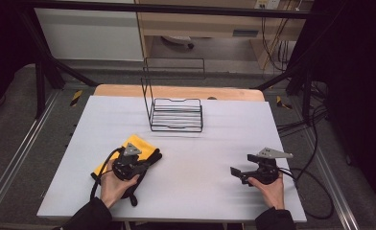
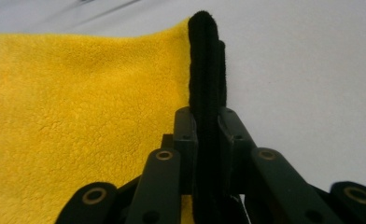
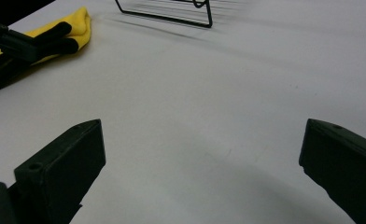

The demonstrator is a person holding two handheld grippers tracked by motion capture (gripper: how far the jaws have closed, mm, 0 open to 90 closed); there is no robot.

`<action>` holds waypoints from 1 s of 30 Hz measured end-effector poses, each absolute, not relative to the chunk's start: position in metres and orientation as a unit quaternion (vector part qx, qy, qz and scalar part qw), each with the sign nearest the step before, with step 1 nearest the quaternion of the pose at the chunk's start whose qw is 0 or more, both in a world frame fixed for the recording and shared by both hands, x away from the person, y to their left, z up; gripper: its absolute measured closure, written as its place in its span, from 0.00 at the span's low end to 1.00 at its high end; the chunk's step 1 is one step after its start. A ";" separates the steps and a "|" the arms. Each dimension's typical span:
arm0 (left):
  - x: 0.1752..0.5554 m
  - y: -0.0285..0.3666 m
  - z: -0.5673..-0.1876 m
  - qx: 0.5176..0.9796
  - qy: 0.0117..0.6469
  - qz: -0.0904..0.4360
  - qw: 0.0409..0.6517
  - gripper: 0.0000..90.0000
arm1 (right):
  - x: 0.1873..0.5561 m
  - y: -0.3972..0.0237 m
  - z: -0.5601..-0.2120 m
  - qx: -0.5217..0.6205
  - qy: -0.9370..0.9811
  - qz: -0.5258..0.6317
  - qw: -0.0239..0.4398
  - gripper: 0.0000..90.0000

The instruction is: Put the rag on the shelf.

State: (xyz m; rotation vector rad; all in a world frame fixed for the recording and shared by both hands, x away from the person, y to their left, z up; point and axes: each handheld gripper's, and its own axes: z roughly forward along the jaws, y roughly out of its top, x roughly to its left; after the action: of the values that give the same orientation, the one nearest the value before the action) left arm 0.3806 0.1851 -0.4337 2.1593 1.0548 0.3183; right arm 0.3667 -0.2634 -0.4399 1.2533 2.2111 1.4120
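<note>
Your worktop (image 1: 200, 158): white sheet over a wooden top, wood strip bare at the far edge | far centre: black wire rack (image 1: 175, 114) standing on the sheet | near left: yellow cloth (image 1: 134, 146) lying flat, black cloth (image 2: 207, 70) along its edge | the middle is bare white sheet.

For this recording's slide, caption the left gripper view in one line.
Left gripper shut on the black cloth edge beside a yellow cloth on the white table.
</note>
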 end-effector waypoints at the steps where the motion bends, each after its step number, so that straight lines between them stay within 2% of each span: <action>1: 0.381 0.186 -0.434 0.836 0.402 0.121 0.354 0.84 | 0.366 -0.262 -0.439 0.430 0.753 0.484 0.116 0.01; 2: 0.380 0.187 -0.433 0.838 0.396 0.120 0.357 0.77 | 0.366 -0.259 -0.439 0.431 0.752 0.485 0.116 0.01; 4: 0.379 0.189 -0.431 0.839 0.384 0.121 0.365 0.71 | 0.366 -0.256 -0.438 0.430 0.753 0.484 0.118 0.01; 5: 0.378 0.192 -0.428 0.840 0.381 0.121 0.367 0.71 | 0.366 -0.256 -0.438 0.430 0.753 0.484 0.118 0.01; 8: 0.377 0.206 -0.419 0.837 0.374 0.125 0.379 0.60 | 0.366 -0.249 -0.436 0.429 0.753 0.485 0.120 0.01; 9: 0.377 0.212 -0.417 0.834 0.375 0.121 0.386 0.53 | 0.367 -0.242 -0.435 0.428 0.754 0.484 0.119 0.01; 12: 0.378 0.231 -0.411 0.825 0.382 0.120 0.399 0.48 | 0.368 -0.234 -0.433 0.427 0.754 0.483 0.120 0.01; 14: 0.379 0.244 -0.409 0.822 0.385 0.123 0.400 0.38 | 0.370 -0.220 -0.431 0.423 0.761 0.477 0.122 0.01; 17: 0.378 0.262 -0.408 0.820 0.389 0.132 0.399 0.34 | 0.373 -0.210 -0.430 0.420 0.763 0.476 0.122 0.01; 19: 0.377 0.273 -0.408 0.817 0.392 0.135 0.402 0.25 | 0.377 -0.195 -0.427 0.419 0.766 0.471 0.123 0.01; 26: 0.378 0.300 -0.410 0.807 0.408 0.140 0.404 0.16 | 0.385 -0.162 -0.426 0.423 0.774 0.455 0.124 0.01; 30: 0.379 0.313 -0.412 0.806 0.423 0.151 0.385 0.19 | 0.393 -0.136 -0.423 0.409 0.779 0.460 0.119 0.03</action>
State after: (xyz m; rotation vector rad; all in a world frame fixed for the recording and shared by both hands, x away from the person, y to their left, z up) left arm 0.3787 0.3132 -0.4122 2.0539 1.0783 0.3835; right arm 0.3926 -0.1365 -0.4230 1.1953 2.2792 1.3438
